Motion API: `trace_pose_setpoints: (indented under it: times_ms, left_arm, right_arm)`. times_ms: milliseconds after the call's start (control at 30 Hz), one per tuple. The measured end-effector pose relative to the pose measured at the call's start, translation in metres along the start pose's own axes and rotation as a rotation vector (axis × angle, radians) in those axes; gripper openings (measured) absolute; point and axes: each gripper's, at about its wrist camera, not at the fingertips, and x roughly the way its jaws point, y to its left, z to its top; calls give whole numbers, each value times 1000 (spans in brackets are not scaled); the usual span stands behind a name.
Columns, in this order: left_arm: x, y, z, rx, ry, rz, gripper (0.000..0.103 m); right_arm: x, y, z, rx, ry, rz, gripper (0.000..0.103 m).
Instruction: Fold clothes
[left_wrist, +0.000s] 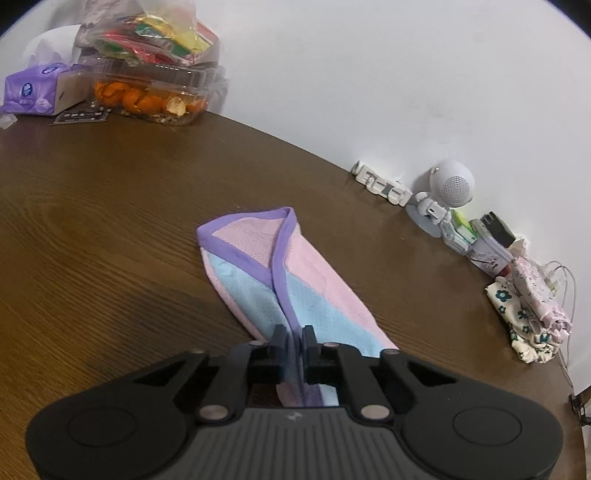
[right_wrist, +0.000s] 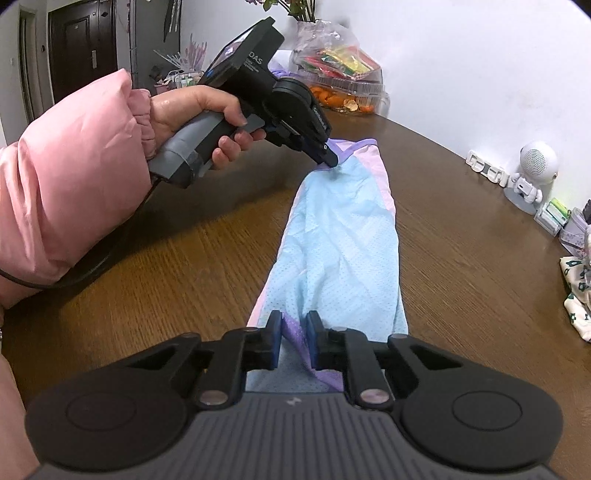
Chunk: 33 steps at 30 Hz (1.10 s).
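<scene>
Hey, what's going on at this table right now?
A person in a pink sleeve is folding a pastel garment on a wooden table with a handheld gripper in each hand. The left gripper is pinched on the far end by the purple trim, and the right gripper is shut on the near end. The garment lies in a long, narrow strip between them, partly folded.

A pink and pale-blue mesh garment with purple trim (right_wrist: 343, 236) lies folded lengthwise into a narrow, wrinkled strip on a brown wooden table (right_wrist: 461, 221).
</scene>
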Motion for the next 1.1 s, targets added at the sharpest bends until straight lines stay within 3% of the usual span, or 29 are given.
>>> trace_pose_setpoints:
  times_ms: [33, 100, 300, 367, 400, 433, 600, 767, 800, 867, 900, 933, 1033, 1100]
  left_arm:
    - [-1, 1, 1, -1, -6, 6, 17]
    - [-3, 1, 2, -1, -26, 3, 21]
    - [3, -10, 7, 64, -24, 10, 21]
    - [11, -13, 7, 83, 3, 33, 17]
    - [16, -14, 7, 91, 17, 45, 3]
    - [18, -15, 7, 96, 20, 53, 2]
    - [20, -17, 12, 130, 1, 87, 1]
    - [26, -16, 11, 149, -3, 83, 1]
    - [26, -16, 11, 152, -3, 74, 2]
    - [17, -16, 9, 153, -25, 73, 9]
    - [12, -17, 9, 153, -38, 74, 17]
    - [6, -17, 8, 153, -50, 75, 25]
    - [-17, -21, 1, 167, -99, 44, 31]
    - [-36, -31, -11, 195, -114, -30, 31]
  right_arm:
    - [0, 0, 0, 1, 0, 2, 14]
    - [1, 0, -1, 4, -1, 7, 14]
    - [0, 1, -3, 10, -6, 7, 14]
    - [0, 2, -3, 9, -6, 7, 14]
    - [0, 2, -3, 7, -7, 7, 14]
    - [-1, 2, -4, 4, -8, 6, 13]
    - [-8, 8, -5, -55, -5, -14, 4]
    - [-8, 15, -8, -104, 15, 13, 4]
    - [-8, 15, -9, -96, 16, 29, 5]
    - [-9, 13, -10, -74, 15, 66, 21]
    - [-13, 9, -11, -52, 4, 78, 42]
    - [-19, 4, -12, -27, -11, 88, 48]
    - [-42, -24, -14, 96, -61, 111, 48]
    - [-56, -49, -19, 196, -80, 105, 47]
